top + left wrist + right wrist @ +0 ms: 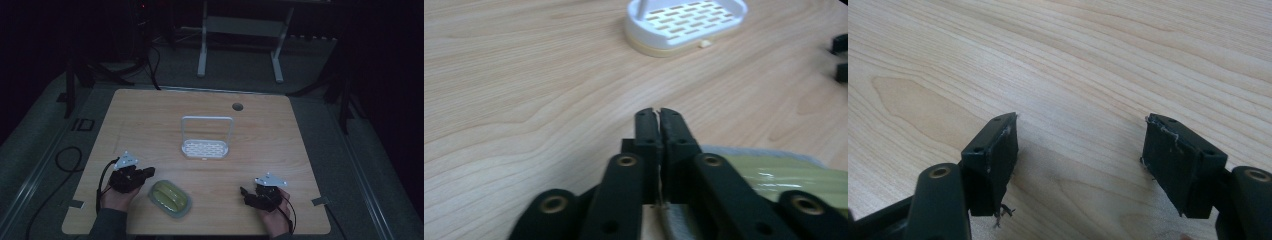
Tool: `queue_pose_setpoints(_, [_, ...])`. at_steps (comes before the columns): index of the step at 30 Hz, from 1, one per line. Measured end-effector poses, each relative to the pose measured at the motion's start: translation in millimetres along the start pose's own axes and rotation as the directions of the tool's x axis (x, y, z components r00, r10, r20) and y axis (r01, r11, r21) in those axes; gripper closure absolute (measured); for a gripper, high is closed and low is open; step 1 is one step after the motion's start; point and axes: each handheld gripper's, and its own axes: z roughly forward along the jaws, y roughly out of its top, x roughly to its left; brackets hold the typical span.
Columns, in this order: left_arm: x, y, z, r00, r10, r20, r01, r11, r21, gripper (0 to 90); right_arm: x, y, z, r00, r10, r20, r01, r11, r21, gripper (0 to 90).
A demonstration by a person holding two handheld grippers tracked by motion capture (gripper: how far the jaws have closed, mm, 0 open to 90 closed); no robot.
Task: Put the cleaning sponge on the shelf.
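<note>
High view: dim room, light wooden table [150, 125]. My left gripper [148, 174] sits near the front-left edge, my right gripper [243, 196] near the front-right, well apart. Between them, closer to the left one, lies an oval grey-rimmed dish with pale yellow-green contents [171, 198]. Farther back, mid-table, stands a white slotted plastic tray with a tall wire-like loop handle [206, 148], upright. White stand legs on the floor beyond the table [202, 60].

Left gripper view: my black jaws are pressed together at the tips, nothing between them. The grey-rimmed dish [794, 175] lies just beside them, low right. The white slotted tray [684, 22] sits ahead, apart. The other gripper's dark tips show at the right edge [840, 57].

Right gripper view: my jaws stand wide apart over bare wood grain, holding nothing.
</note>
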Motion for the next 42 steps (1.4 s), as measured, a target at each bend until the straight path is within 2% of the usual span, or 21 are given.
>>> queue_pose_setpoints(7, [-14.5,4.2,3.8,0.9964,0.063,0.056,-0.065,0.9974,0.032,90.0,0.0,0.0,0.0,1.0,0.0,0.0,0.0,1.0,0.001,29.8])
queue_pose_setpoints(14, [-21.9,2.8,11.1,0.9928,0.094,0.074,-0.1,0.9921,0.076,90.0,0.0,0.0,0.0,1.0,0.0,0.0,0.0,1.0,0.0,29.8])
queue_pose_setpoints(20, [-23.1,-5.0,1.9,0.9936,0.086,0.072,-0.093,0.9916,0.09,89.9,0.0,0.0,0.0,1.0,0.0,0.0,0.0,1.0,0.0,29.8])
queue_pose_setpoints(26, [-30.5,-12.5,-8.2,0.9913,0.103,0.081,-0.111,0.9883,0.104,89.6,0.0,0.0,0.0,1.0,-0.001,0.0,0.001,1.0,0.0,29.8])
queue_pose_setpoints(30, [-36.7,-8.6,-13.5,0.9848,0.134,0.11,-0.143,0.9872,0.071,84.1,-0.1,0.0,0.0,1.0,-0.001,0.0,0.001,1.0,0.0,29.8])
queue_pose_setpoints(35, [-48.1,0.2,-17.1,0.9743,0.168,0.15,-0.174,0.9843,0.029,85.9,0.0,0.0,0.0,1.0,0.0,0.0,0.0,1.0,0.0,29.8])
queue_pose_setpoints(38, [-56.4,2.1,-16.2,0.9679,0.183,0.172,-0.19,0.9814,0.024,88.1,0.0,0.0,0.0,1.0,-0.001,0.0,0.001,1.0,0.0,29.8])
queue_pose_setpoints(42, [-67.2,3.0,-10.8,0.9595,0.205,0.194,-0.217,0.9751,0.045,89.4,0.0,0.0,0.0,1.0,-0.001,0.0,0.001,1.0,0.0,29.8])
